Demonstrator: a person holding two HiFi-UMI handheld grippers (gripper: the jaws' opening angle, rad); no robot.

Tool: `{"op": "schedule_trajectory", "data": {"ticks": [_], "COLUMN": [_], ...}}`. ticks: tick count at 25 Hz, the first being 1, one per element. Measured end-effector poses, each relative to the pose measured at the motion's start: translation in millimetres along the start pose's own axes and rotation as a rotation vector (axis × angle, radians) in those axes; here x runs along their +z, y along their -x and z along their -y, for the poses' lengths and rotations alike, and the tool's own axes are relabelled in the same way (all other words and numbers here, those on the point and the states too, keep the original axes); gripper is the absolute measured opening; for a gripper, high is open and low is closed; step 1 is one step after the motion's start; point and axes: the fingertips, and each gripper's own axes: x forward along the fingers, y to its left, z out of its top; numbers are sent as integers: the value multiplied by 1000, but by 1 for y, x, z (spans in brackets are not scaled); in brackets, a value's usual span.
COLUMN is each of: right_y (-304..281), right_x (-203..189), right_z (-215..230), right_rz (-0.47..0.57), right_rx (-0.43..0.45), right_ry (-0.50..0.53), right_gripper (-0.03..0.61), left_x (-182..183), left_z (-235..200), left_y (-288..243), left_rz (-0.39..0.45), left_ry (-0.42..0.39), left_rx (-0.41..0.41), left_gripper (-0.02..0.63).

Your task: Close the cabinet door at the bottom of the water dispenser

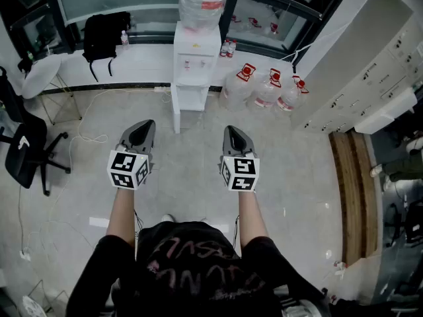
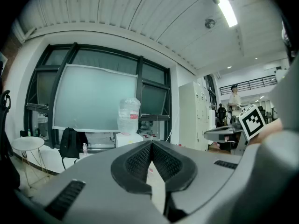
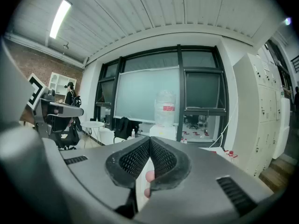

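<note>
The white water dispenser point(image 1: 196, 65) stands against the far wall with a big clear bottle point(image 1: 205, 2) on top. Its bottom cabinet door point(image 1: 176, 113) hangs open, edge-on toward me at the left of the base. In the head view my left gripper point(image 1: 142, 125) and right gripper point(image 1: 233, 131) are held side by side over the floor, well short of the dispenser. Both are shut with nothing between their pads. The left gripper point(image 2: 151, 143) and the right gripper point(image 3: 150, 139) each show their tips meeting, with the bottle point(image 2: 129, 115) point(image 3: 165, 108) far ahead.
Several water jugs point(image 1: 268, 88) sit on the floor right of the dispenser. White lockers point(image 1: 370, 71) line the right side. A black backpack point(image 1: 106, 35) rests on the ledge at the left, near a white round table point(image 1: 41, 74) and a black office chair point(image 1: 26, 152). Cables trail over the floor.
</note>
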Motion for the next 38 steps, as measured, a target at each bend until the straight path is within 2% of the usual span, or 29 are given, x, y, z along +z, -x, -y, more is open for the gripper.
{"op": "schedule_trajectory", "data": {"ticks": [15,21,27,33,38], "right_y": [-10,-9,-21,-61,-113], "right_x": [4,-13,-36,-43,-49], "right_z": [-23,-37,-46,-39,-9], "right_rz": [10,-14,-54,-67,-83], "right_rx": [-12,-32,-48,-36,-13], "right_ry": [4,-16,-23,-30,-36], "right_gripper": [12,14,13,14,14], "left_x": [-6,-20,-50,-69,-77], "left_z": [-18,-24,-40,-56,-66], "left_y": [1,11,10,-21,-75], "left_rz": [-4,-21,-73,-111,-146], "left_ry": [1,7,28,52,55], "left_rx": [-35,-65,-85,-84,-79], "left_gripper": [14,14,14,14,14]}}
